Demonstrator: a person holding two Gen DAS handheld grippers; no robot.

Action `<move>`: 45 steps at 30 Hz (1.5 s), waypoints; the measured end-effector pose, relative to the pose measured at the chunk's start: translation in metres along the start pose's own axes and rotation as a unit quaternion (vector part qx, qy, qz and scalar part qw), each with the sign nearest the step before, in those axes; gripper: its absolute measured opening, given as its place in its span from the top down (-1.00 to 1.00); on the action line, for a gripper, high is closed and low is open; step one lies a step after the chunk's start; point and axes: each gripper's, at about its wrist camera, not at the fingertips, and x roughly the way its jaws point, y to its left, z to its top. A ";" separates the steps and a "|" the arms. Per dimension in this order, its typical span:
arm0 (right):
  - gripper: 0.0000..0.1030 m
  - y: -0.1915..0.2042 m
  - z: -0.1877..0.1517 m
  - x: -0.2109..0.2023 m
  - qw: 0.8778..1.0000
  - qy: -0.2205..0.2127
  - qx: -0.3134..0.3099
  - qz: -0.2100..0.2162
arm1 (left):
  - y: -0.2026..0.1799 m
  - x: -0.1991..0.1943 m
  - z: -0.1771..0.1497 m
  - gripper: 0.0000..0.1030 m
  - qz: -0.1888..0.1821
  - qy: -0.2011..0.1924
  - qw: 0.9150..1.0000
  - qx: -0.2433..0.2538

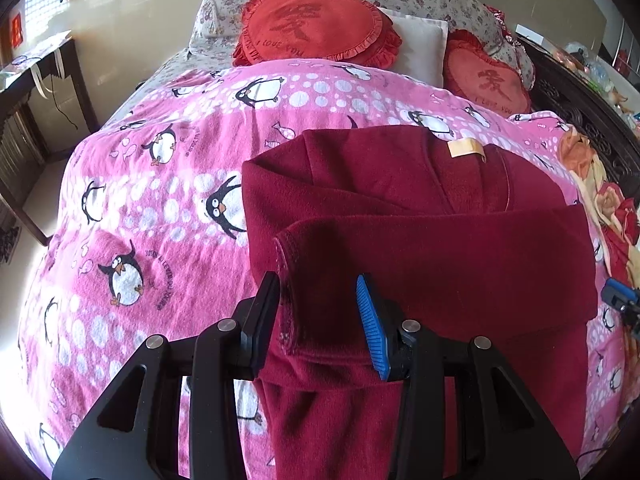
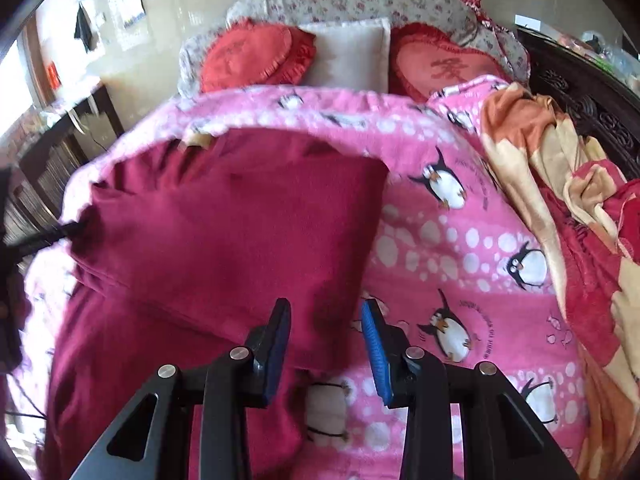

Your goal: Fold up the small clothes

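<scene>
A dark red fleece garment (image 1: 400, 220) lies on the pink penguin bedspread (image 1: 160, 200), collar with a tan label (image 1: 466, 148) at the far end. One sleeve (image 1: 440, 256) is folded across the body. My left gripper (image 1: 320, 320) is open, jaws either side of the sleeve cuff, not pinching it. My right gripper (image 2: 326, 340) is open over the garment's right edge (image 2: 240, 232), holding nothing. Its blue tip shows at the right edge of the left wrist view (image 1: 620, 300).
Two red heart cushions (image 1: 316, 26) and a white pillow (image 1: 420, 48) lie at the bed head. An orange and red blanket (image 2: 560, 184) is bunched along the right side by a dark carved frame (image 2: 592, 92). A dark table (image 1: 36, 80) stands at left.
</scene>
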 end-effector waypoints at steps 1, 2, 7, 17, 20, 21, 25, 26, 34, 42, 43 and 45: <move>0.33 0.002 0.000 -0.004 1.000 -0.005 0.002 0.007 | 0.000 0.000 -0.001 0.23 0.001 0.001 1.000 -0.001; 0.33 0.005 0.000 -0.006 1.000 -0.012 0.002 0.012 | 0.000 0.000 -0.003 0.23 0.002 0.003 1.000 -0.001; 0.33 0.019 0.009 0.007 1.000 -0.018 -0.020 0.008 | 0.001 0.007 -0.013 0.23 0.009 0.018 1.000 -0.005; 0.32 0.010 0.003 0.016 1.000 0.016 0.001 -0.012 | 0.009 0.006 -0.036 -0.02 0.000 0.057 0.998 -0.018; 0.29 0.005 -0.006 -0.004 0.999 0.024 0.021 0.002 | 0.010 -0.013 -0.047 -0.02 -0.012 0.054 0.998 -0.013; 0.24 0.003 -0.011 -0.010 0.999 0.027 0.029 0.011 | 0.010 -0.019 -0.051 -0.02 -0.011 0.054 0.998 -0.009; 0.09 -0.001 -0.037 -0.025 0.995 0.052 0.058 0.057 | 0.012 -0.038 -0.076 -0.02 -0.026 0.064 0.997 -0.013; 0.09 0.000 -0.045 -0.024 0.994 0.063 0.062 0.069 | 0.012 -0.042 -0.083 -0.02 -0.033 0.069 0.997 -0.016; 0.78 0.004 -0.069 0.002 0.994 0.055 0.077 0.059 | 0.014 -0.068 -0.130 -0.02 -0.041 0.092 0.994 -0.033; 0.85 -0.014 -0.084 -0.012 0.990 0.061 0.114 0.057 | 0.023 -0.100 -0.163 -0.02 -0.043 0.092 0.994 -0.029; 0.85 -0.011 -0.086 -0.021 0.990 0.056 0.108 0.067 | 0.024 -0.101 -0.166 -0.02 -0.041 0.093 0.994 -0.029; 0.78 -0.007 -0.090 -0.037 0.991 0.054 0.096 0.079 | 0.025 -0.103 -0.170 -0.02 -0.038 0.096 0.994 -0.031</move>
